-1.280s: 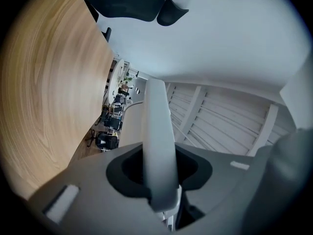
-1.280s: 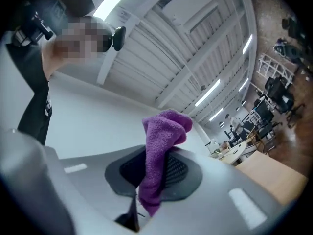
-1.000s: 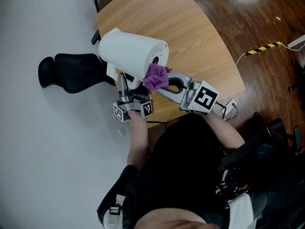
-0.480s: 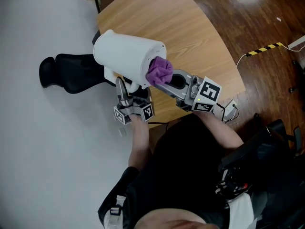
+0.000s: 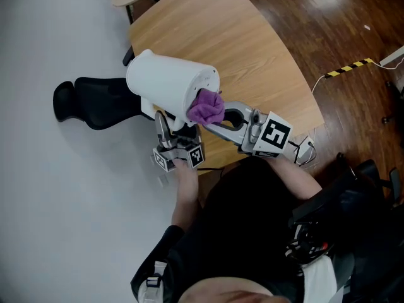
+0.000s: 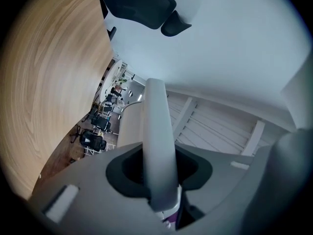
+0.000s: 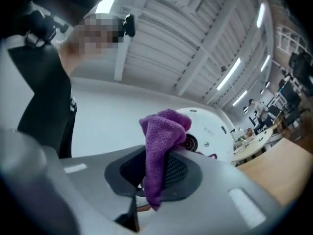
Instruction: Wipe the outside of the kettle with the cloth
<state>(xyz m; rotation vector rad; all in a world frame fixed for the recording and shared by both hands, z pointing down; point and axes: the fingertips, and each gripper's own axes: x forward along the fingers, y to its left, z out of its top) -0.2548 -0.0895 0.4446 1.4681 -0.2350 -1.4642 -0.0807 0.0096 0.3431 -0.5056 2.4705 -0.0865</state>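
Kettle (image 5: 167, 84): wht, tipped sideways | cloth (image 5: 206, 108): purple, bunched @ base

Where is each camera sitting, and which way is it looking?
Head view: on the person's head, looking steeply down at the kettle and table; shows both arms, the left gripper and right gripper.
Left gripper view: on the left gripper, looking along its jaws, shut on the kettle's handle, up toward the ceiling.
Right gripper view: on the right gripper, looking along its jaws, shut on the cloth, toward the kettle's bottom.
Shared: head and right gripper views both show cloth and kettle.
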